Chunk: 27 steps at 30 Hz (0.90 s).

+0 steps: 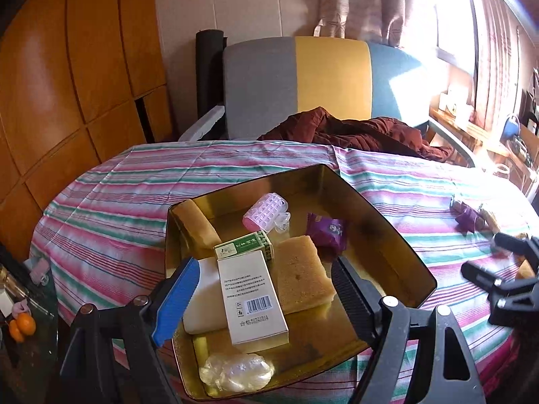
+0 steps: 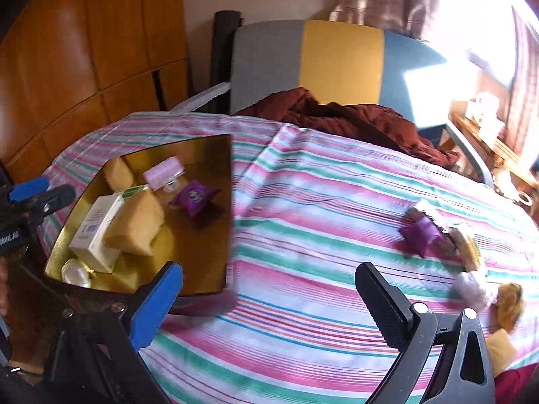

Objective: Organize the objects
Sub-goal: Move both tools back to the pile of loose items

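A gold tin tray on the striped tablecloth holds a white barcode box, a green box, yellow sponges, a pink hair roller, a purple packet and a clear wrapped lump. My left gripper is open and empty, hovering over the tray's near side. My right gripper is open and empty above bare cloth, right of the tray. Loose items lie at the right: a purple packet, a brown biscuit, a pale wrapped piece.
A grey, yellow and blue chair stands behind the table with a dark red cloth on it. Wooden panelling fills the left. A side table with oranges is at lower left. A cluttered shelf sits by the bright window.
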Each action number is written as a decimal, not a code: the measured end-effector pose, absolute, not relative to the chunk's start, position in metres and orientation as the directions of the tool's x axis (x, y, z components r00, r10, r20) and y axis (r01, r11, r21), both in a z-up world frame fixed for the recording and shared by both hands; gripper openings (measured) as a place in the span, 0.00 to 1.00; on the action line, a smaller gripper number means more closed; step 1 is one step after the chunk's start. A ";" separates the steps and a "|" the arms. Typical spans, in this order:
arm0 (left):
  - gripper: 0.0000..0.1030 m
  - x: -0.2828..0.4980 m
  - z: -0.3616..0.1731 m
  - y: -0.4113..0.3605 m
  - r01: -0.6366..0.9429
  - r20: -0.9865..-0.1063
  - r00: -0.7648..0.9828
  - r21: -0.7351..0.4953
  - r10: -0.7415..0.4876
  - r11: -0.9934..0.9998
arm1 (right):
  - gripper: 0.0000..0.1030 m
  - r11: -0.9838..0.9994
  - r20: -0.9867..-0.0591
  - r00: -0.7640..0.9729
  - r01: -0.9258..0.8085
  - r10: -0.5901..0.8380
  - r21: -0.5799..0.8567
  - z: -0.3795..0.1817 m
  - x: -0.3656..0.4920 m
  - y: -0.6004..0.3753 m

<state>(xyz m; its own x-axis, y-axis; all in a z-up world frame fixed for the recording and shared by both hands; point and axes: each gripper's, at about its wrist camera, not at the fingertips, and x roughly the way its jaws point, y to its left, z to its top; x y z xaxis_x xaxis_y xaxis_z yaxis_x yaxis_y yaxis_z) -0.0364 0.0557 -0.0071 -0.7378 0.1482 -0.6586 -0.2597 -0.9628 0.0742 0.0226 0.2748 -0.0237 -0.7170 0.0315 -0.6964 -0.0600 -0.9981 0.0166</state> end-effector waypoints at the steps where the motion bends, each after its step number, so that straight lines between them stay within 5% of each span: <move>1: 0.80 -0.035 -0.007 0.058 -0.264 -0.657 -0.740 0.083 0.146 -0.961 | 1.00 -0.997 -0.695 -0.718 -0.073 0.039 0.019 -0.023 0.024 0.280; 12: 0.80 -0.029 -0.003 0.083 -0.338 -0.650 -0.738 0.124 0.181 -0.933 | 1.00 -0.961 -0.711 -0.690 -0.267 0.135 0.077 -0.016 0.045 0.364; 27: 0.80 -0.019 -0.018 0.188 -0.660 -0.746 -0.507 0.015 0.431 -0.751 | 1.00 -0.713 -0.701 -0.585 -0.684 0.407 0.157 0.016 0.157 0.514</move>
